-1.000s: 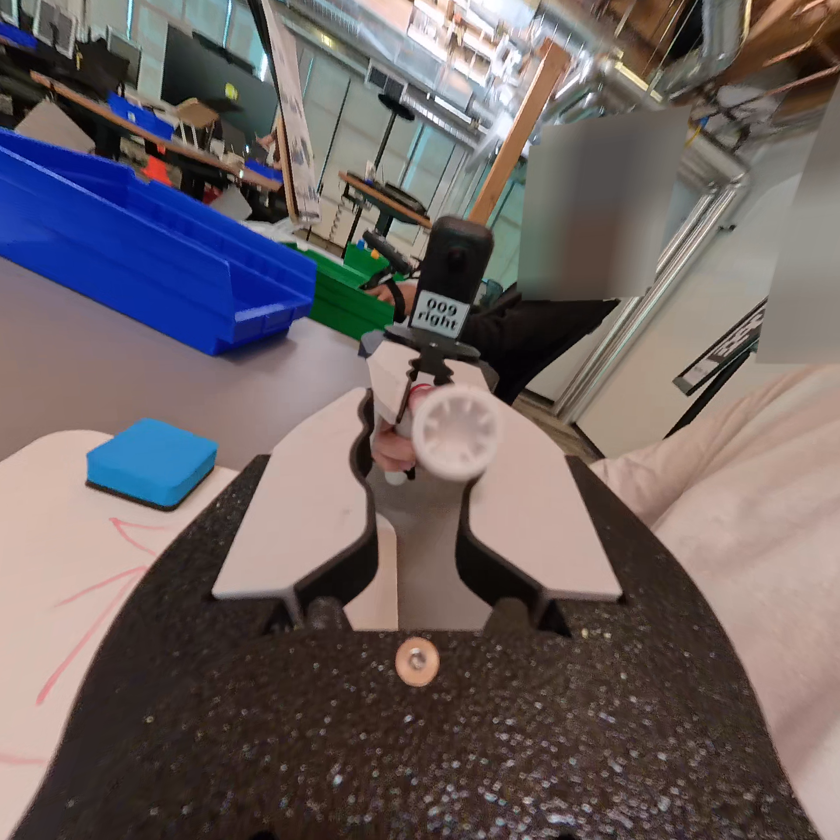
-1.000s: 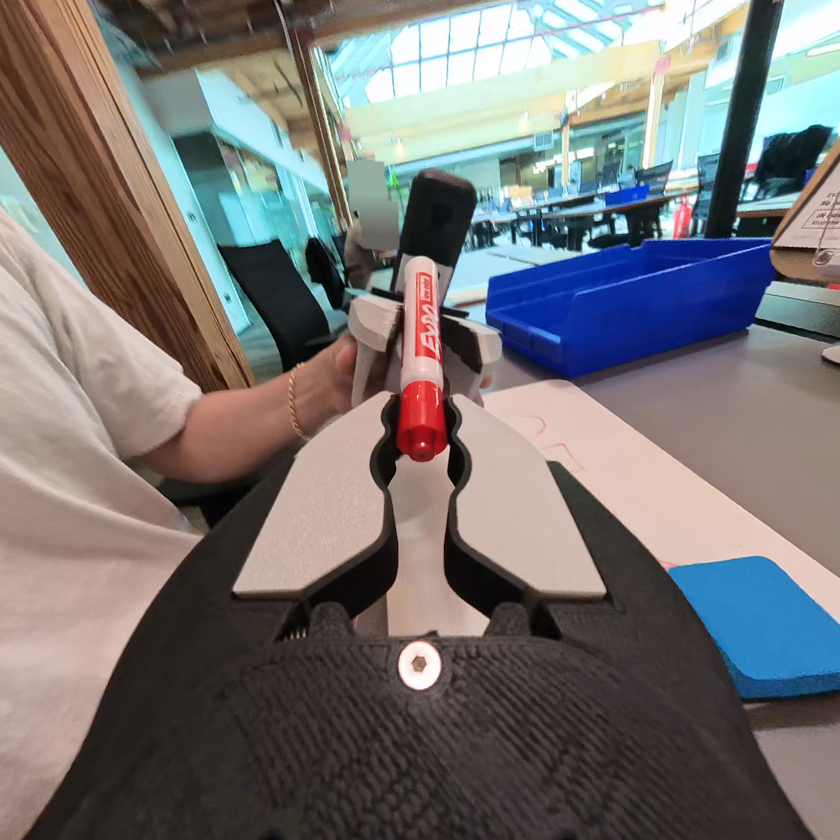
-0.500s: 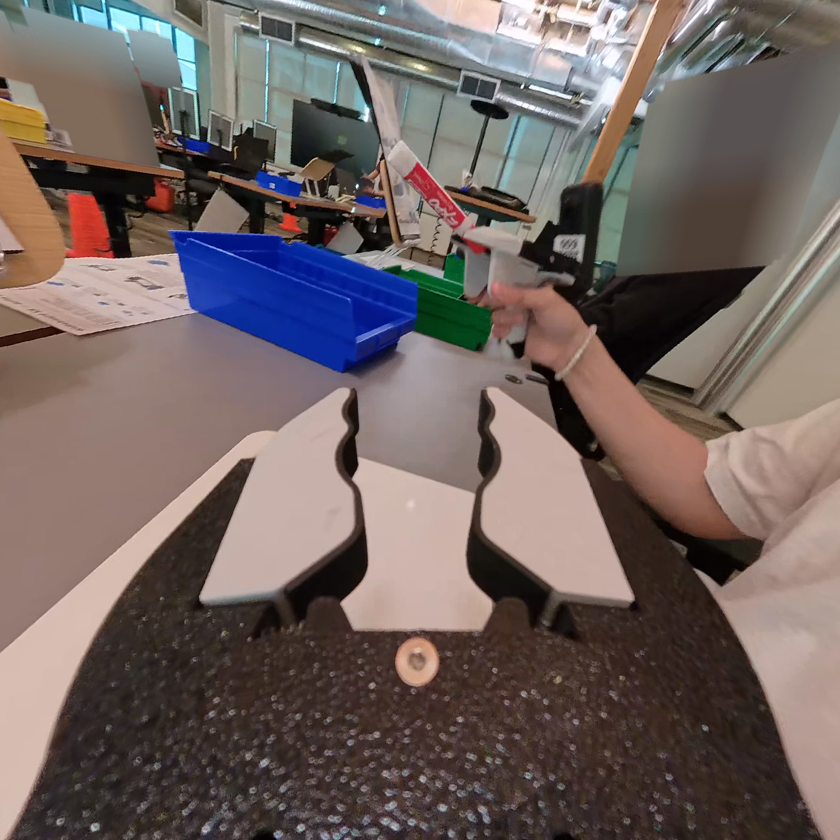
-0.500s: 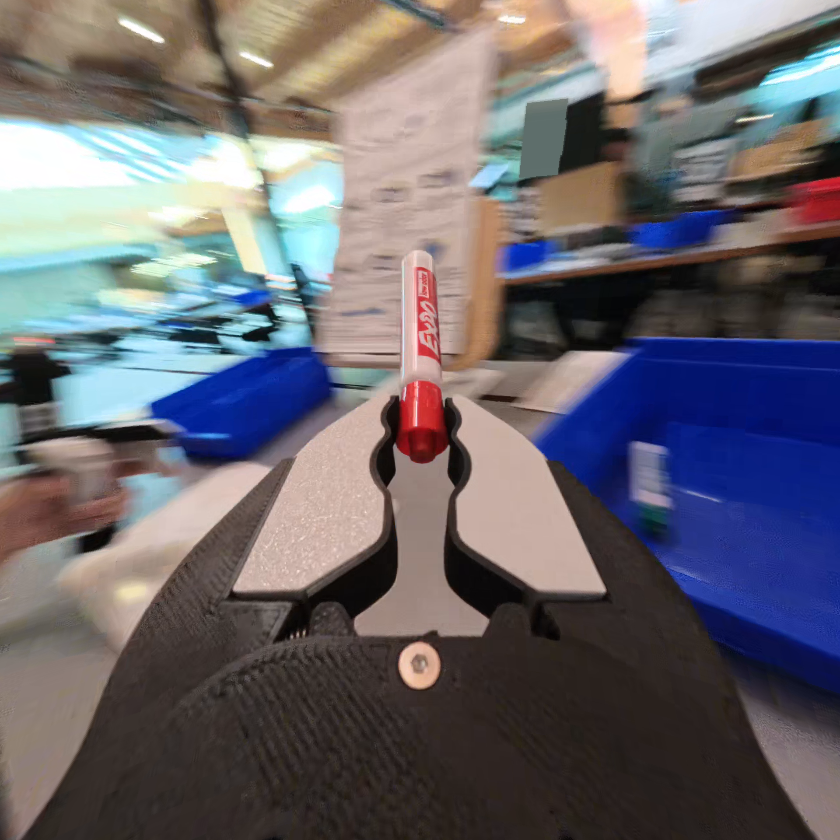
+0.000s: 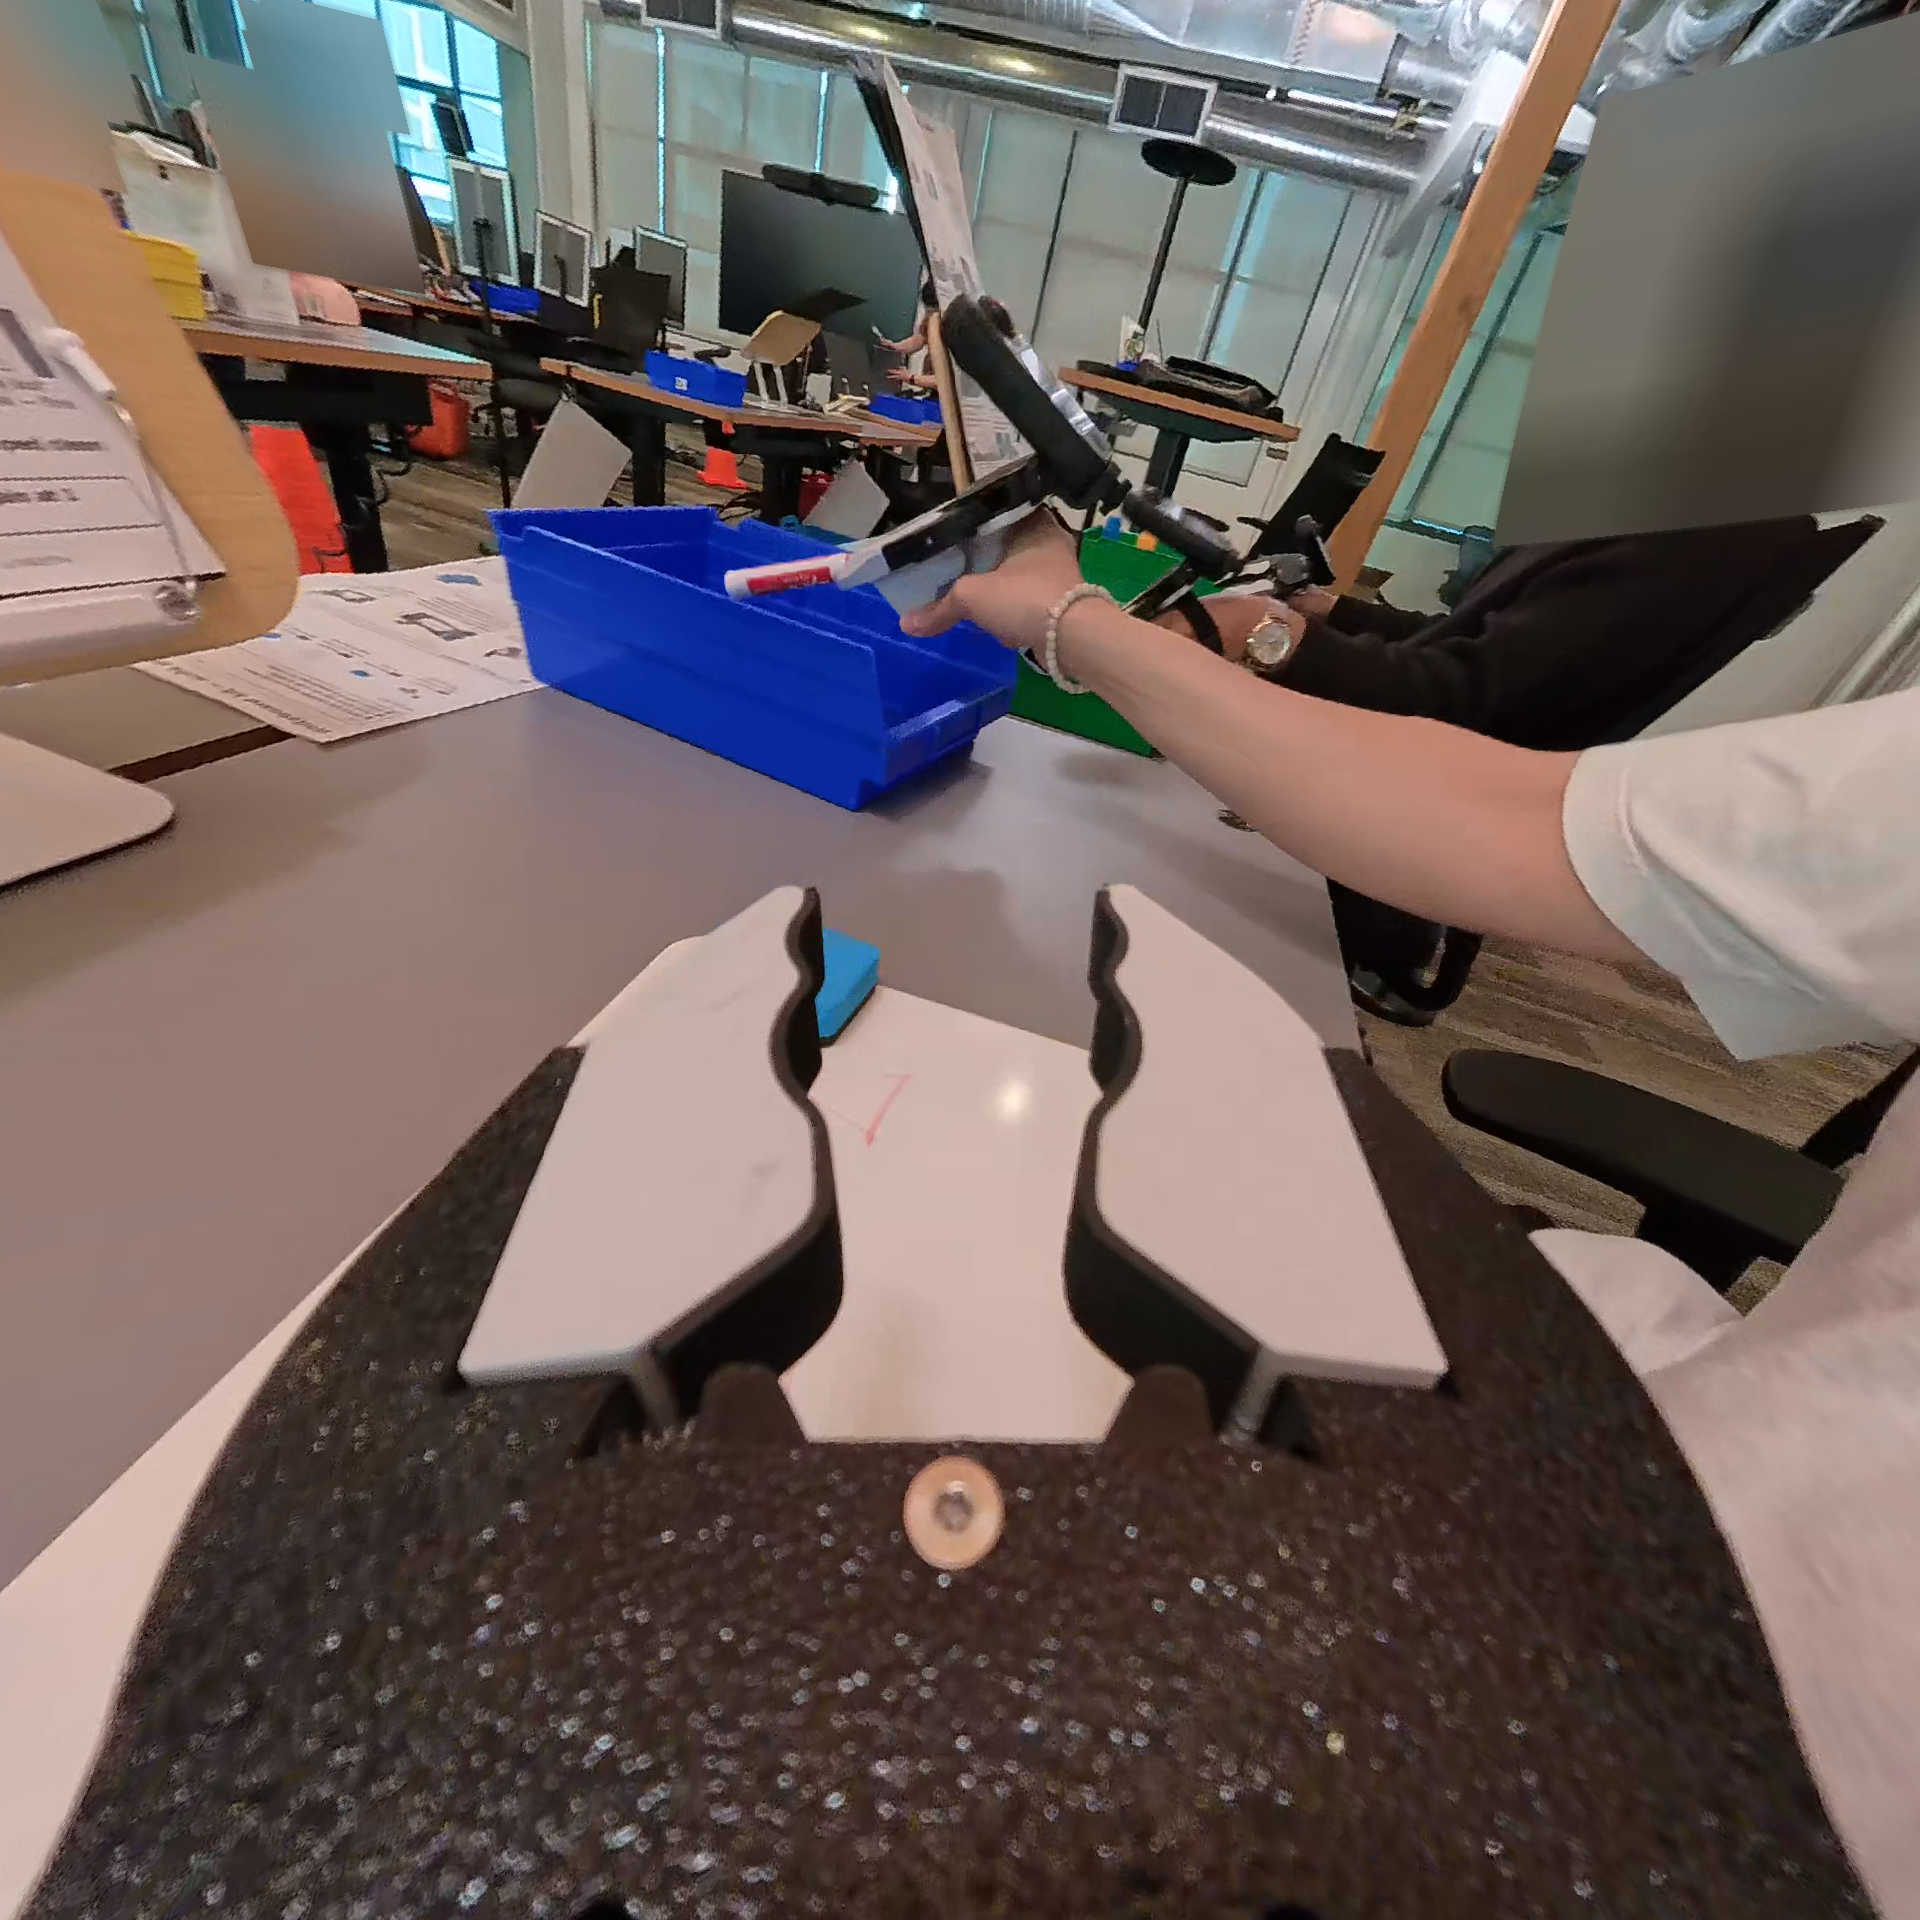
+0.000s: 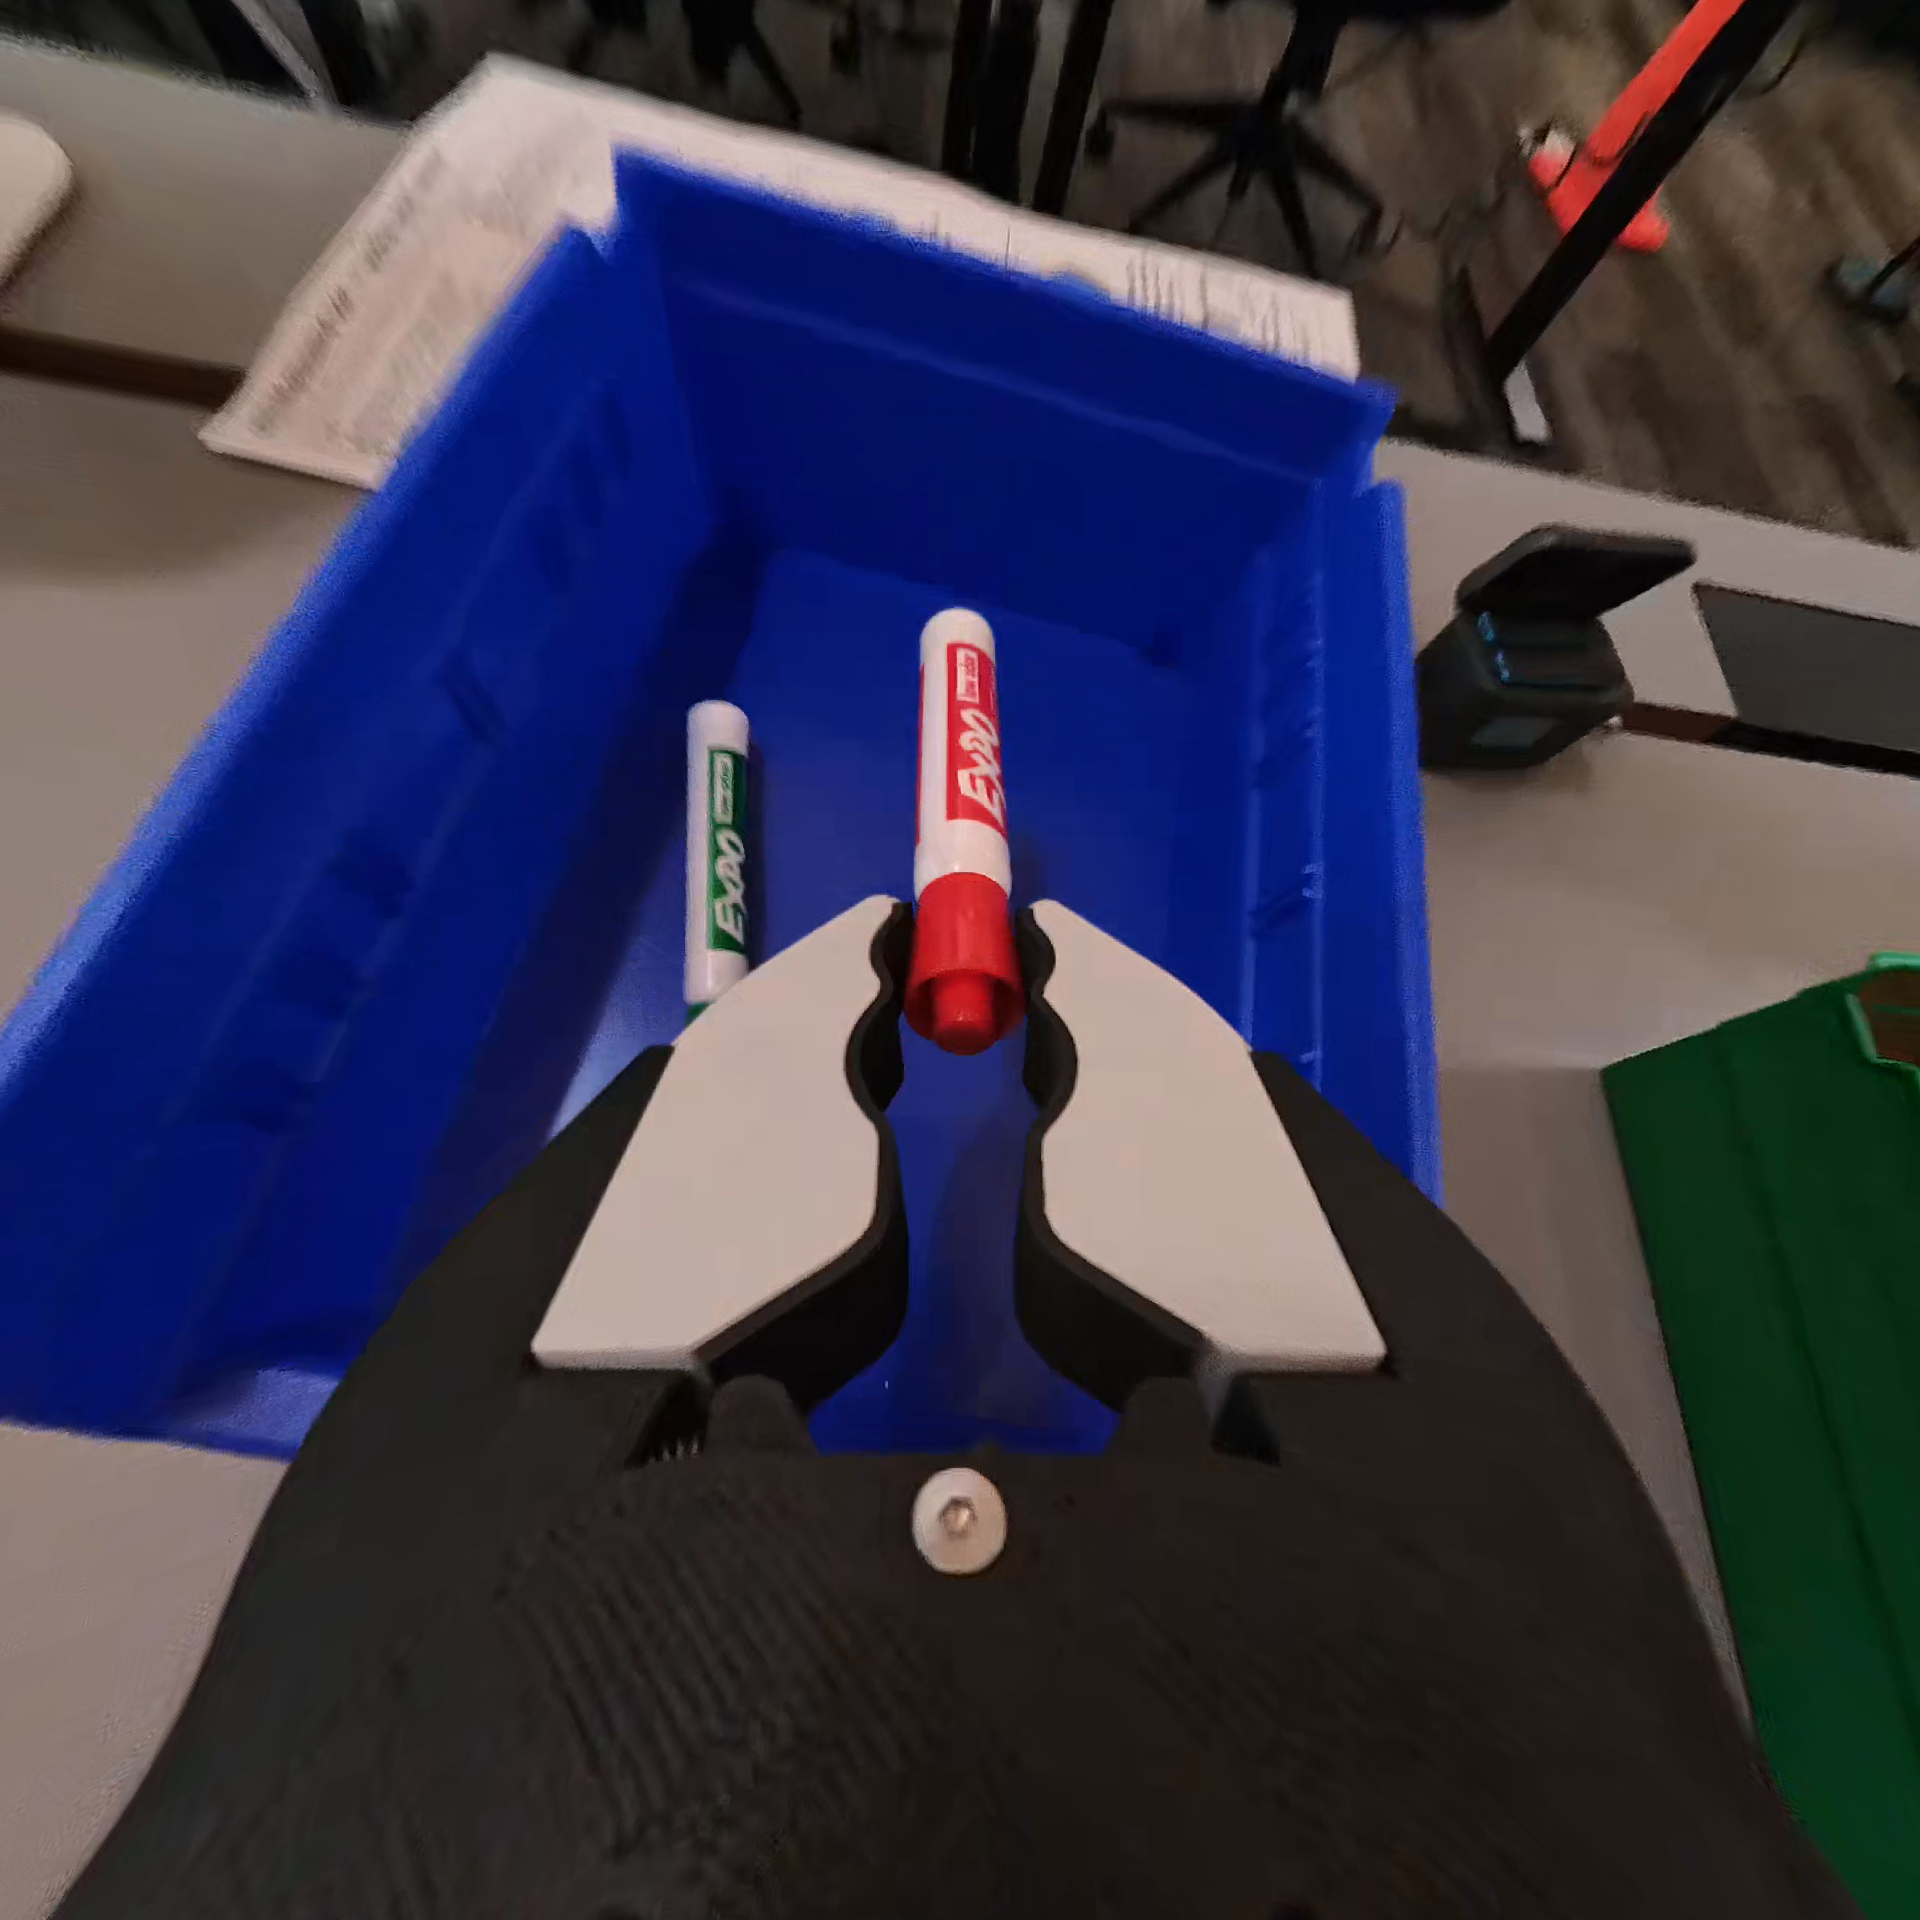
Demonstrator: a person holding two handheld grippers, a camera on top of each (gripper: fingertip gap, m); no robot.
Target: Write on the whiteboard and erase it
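My left gripper [image 5: 956,914] is open and empty above the white whiteboard [image 5: 956,1195], which bears a small red mark. A blue eraser [image 5: 847,982] lies at the board's far edge, just ahead of my left finger [image 5: 665,1143]. My right gripper [image 6: 961,920] is shut on the red cap of a red marker [image 6: 961,790] and holds it over the inside of the blue bin [image 6: 312,935]. The marker's white body points away from me. The left wrist view shows the right gripper [image 5: 914,551] farther off with the marker [image 5: 784,575] above the bin [image 5: 748,665].
A green marker [image 6: 717,842] lies on the bin's floor. A green bin [image 6: 1787,1299] and a black device [image 6: 1527,665] stand to its right, printed papers [image 6: 416,281] behind it. A sign stand [image 5: 104,416] is at the left, a chair armrest [image 5: 1642,1153] at the right. The blue eraser [image 5: 847,982] lies around 20 cm away from my left fingertips.
My left gripper let go of the marker and opened, then turned down toward the whiteboard and eraser. My right gripper carried the capped marker away over the blue bin.
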